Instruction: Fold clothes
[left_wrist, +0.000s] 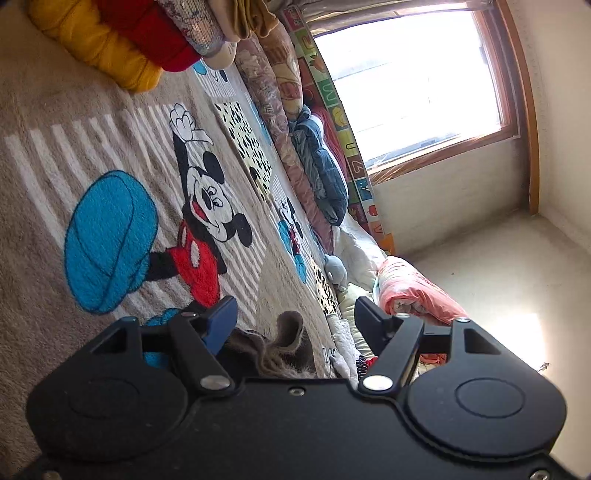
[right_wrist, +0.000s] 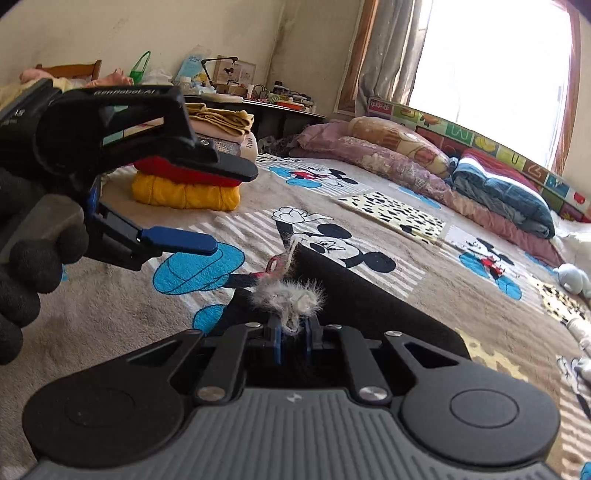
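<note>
Left claw (right_wrist: 225, 210): your gloved hand (right_wrist: 22, 258) holds it level, fingers spread, empty.
Right claw (right_wrist: 293, 328): pinching furry cloth (right_wrist: 291, 299).
Writing: "GenRobot.AI", left claw.

Pretty clearly a lived-in bedroom or kids' room at home. Most of both views is a plush beige Mickey Mouse blanket (right_wrist: 369, 236) spread out flat. Rolled quilts and pillows (right_wrist: 406, 162) run along the far edge in the upper right, with an alphabet play mat (right_wrist: 498, 147) standing behind them under a wood-framed window (left_wrist: 417, 74) with a curtain (right_wrist: 391, 48). Upper left of the right wrist view has a cluttered desk (right_wrist: 258, 99) and a stack of folded clothes (right_wrist: 184, 188).
</note>
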